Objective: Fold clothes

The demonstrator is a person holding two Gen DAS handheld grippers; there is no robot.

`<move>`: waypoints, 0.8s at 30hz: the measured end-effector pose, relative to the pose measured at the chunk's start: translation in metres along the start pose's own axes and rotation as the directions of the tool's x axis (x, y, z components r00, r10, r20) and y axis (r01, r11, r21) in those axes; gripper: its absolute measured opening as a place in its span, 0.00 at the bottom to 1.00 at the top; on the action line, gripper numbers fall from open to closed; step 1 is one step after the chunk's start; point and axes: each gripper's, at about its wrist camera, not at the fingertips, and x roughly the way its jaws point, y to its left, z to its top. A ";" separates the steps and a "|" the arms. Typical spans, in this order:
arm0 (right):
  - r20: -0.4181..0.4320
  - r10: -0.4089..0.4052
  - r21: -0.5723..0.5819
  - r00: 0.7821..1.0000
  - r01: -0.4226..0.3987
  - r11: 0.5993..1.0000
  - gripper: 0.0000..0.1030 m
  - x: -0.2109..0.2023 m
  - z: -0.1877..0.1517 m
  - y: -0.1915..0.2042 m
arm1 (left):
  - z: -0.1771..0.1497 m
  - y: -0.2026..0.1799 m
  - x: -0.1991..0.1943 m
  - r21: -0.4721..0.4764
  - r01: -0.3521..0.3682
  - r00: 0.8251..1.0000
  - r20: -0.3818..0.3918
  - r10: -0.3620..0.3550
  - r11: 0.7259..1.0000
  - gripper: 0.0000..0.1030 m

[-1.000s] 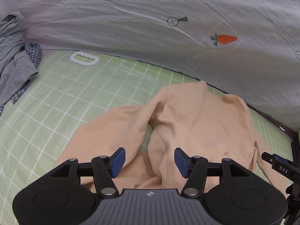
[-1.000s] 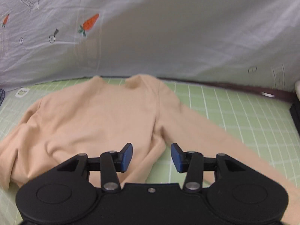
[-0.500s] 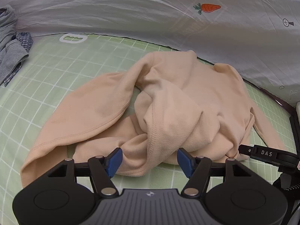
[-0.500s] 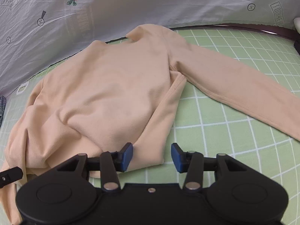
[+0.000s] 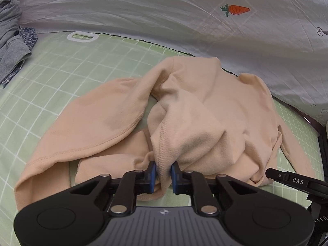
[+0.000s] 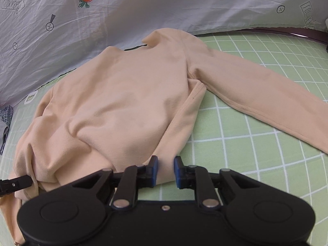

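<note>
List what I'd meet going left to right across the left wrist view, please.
Crumpled grey garment with a checked cloth → white plastic clip on the green grid mat → peach long-sleeved top, its hem pinched in the left gripper → orange carrot print on the white sheet → black tip of the right gripper.

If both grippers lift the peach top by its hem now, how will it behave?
The peach top will likely sag limply, since it already bunches in soft folds. Its long sleeve would probably trail across the green mat. Its fleecy surface suggests little slipping.
</note>
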 end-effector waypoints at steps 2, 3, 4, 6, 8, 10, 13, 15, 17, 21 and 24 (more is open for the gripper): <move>0.016 0.002 0.012 1.000 -0.002 1.000 0.04 -0.005 0.000 -0.006 | 0.001 0.003 -0.002 -0.016 0.000 1.000 0.014 0.000 1.000 0.07; 0.027 0.000 0.015 1.000 0.000 1.000 0.04 -0.008 0.001 -0.009 | 0.001 0.004 -0.004 -0.019 0.003 1.000 0.024 -0.003 1.000 0.06; 0.046 -0.011 0.012 0.999 0.011 1.000 0.04 -0.013 0.001 -0.011 | 0.002 0.005 -0.006 -0.020 0.008 0.999 0.036 -0.007 1.000 0.05; 0.085 -0.034 0.007 0.996 0.033 0.999 0.03 -0.023 0.003 -0.016 | 0.004 0.008 -0.012 -0.030 0.022 0.998 0.064 -0.020 0.999 0.05; 0.154 -0.068 0.005 0.986 0.068 0.998 0.03 -0.041 0.011 -0.022 | 0.007 0.012 -0.017 -0.050 0.043 0.995 0.094 -0.039 0.998 0.05; 0.242 -0.116 -0.001 0.963 0.119 0.993 0.03 -0.061 0.020 -0.025 | 0.011 0.016 -0.021 -0.067 0.075 0.990 0.123 -0.067 0.995 0.05; 0.343 -0.190 -0.014 0.920 0.207 0.978 0.00 -0.080 0.035 -0.031 | 0.018 0.018 -0.022 -0.086 0.071 0.987 0.150 -0.058 0.994 0.05; 0.377 -0.226 -0.022 0.898 0.252 0.967 0.00 -0.085 0.044 -0.038 | 0.022 0.021 -0.016 -0.097 0.071 0.988 0.143 -0.057 0.993 0.05; 0.351 -0.219 0.011 0.910 0.230 0.973 0.05 -0.082 0.049 -0.048 | 0.022 0.025 -0.009 -0.136 0.086 0.990 0.121 -0.070 0.987 0.06; 0.244 -0.175 0.111 0.954 0.152 0.982 0.18 -0.065 0.030 -0.047 | 0.015 0.022 -0.008 -0.116 0.057 0.993 0.108 -0.045 0.992 0.08; 0.161 -0.113 0.158 0.981 0.088 0.984 0.23 -0.046 0.007 -0.031 | 0.010 0.022 -0.010 -0.101 0.047 0.995 0.091 -0.037 0.994 0.09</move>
